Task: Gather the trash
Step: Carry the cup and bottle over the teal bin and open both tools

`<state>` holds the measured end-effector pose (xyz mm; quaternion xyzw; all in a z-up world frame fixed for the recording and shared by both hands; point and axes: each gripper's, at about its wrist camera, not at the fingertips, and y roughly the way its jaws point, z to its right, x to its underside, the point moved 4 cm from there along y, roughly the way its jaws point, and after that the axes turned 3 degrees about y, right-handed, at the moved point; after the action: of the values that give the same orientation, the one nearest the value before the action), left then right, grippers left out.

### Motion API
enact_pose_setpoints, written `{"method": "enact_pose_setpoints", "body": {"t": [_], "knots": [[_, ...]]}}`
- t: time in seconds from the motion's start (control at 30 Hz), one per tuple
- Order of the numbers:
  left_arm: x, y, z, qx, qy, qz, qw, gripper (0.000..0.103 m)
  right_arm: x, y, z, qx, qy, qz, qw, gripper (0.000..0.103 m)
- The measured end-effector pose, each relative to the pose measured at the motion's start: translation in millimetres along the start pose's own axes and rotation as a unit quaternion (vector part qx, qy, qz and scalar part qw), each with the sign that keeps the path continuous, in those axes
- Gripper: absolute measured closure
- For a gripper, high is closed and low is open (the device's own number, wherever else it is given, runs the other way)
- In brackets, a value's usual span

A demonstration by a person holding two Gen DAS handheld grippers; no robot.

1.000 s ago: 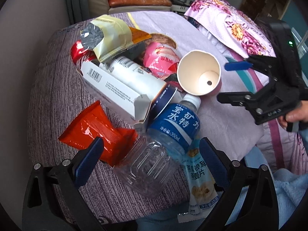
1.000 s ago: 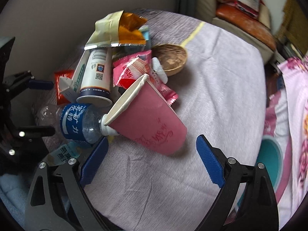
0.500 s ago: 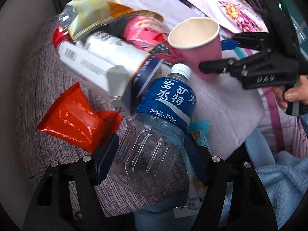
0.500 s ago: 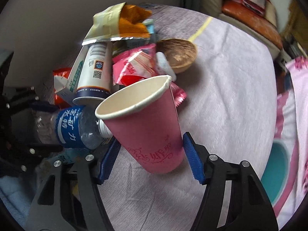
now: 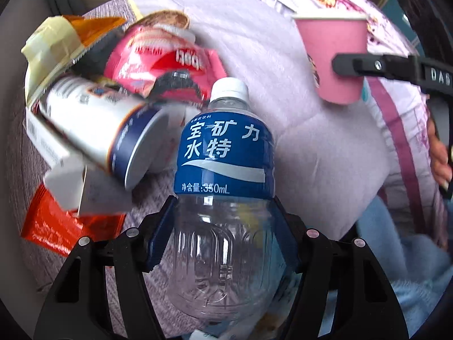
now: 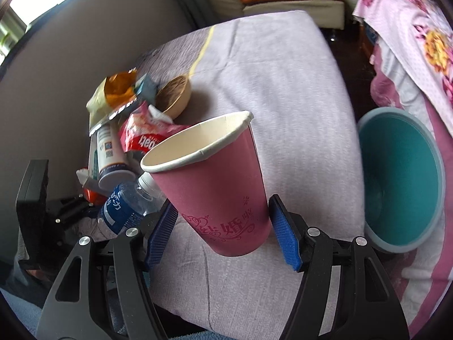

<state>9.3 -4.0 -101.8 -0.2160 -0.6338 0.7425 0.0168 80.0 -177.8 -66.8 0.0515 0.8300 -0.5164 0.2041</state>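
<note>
1. We grip the bottle [image 5: 223,170] in the left gripper [image 5: 223,232], jaws clamped on its clear lower body, cap pointing away.
2. Our right gripper [image 6: 222,226] holds the cup [image 6: 212,189] low, mouth up, above the bed [image 6: 283,85].
3. The bin [image 6: 402,181] waits right; wrappers [image 6: 141,136] remain far left.

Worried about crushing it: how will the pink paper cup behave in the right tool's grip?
The pink paper cup looks empty, so probably light. Its thin wall may dent where the right tool clamps low down. Tilted, it could slip.
</note>
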Motion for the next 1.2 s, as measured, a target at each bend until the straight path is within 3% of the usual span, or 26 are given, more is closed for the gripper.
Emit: {"method": "enact_pose_setpoints", "body": {"t": [0.33, 0.5, 0.63, 0.83, 1.2], "knots": [[-53, -26, 18, 0.021, -0.005, 0.055, 0.9983, 0.037, -10, -19, 45, -0.029, 0.092, 0.043, 0.994, 0.04], [-102, -20, 59, 0.03, 0.024, 0.062, 0.9973, 0.037, -17, -55, 85, -0.017, 0.143, 0.094, 0.985, 0.04], [-146, 0, 104, 0.045, 0.058, 0.059, 0.9956, 0.037, -10, -85, 136, 0.019, 0.193, 0.129, 0.972, 0.04], [-192, 48, 169, 0.062, 0.108, 0.034, 0.9917, 0.037, 10, -103, 202, 0.057, 0.258, 0.147, 0.953, 0.04], [-228, 121, 224, 0.064, 0.161, -0.024, 0.9846, 0.037, 28, -92, 277, 0.079, 0.316, 0.134, 0.936, 0.04]]}}
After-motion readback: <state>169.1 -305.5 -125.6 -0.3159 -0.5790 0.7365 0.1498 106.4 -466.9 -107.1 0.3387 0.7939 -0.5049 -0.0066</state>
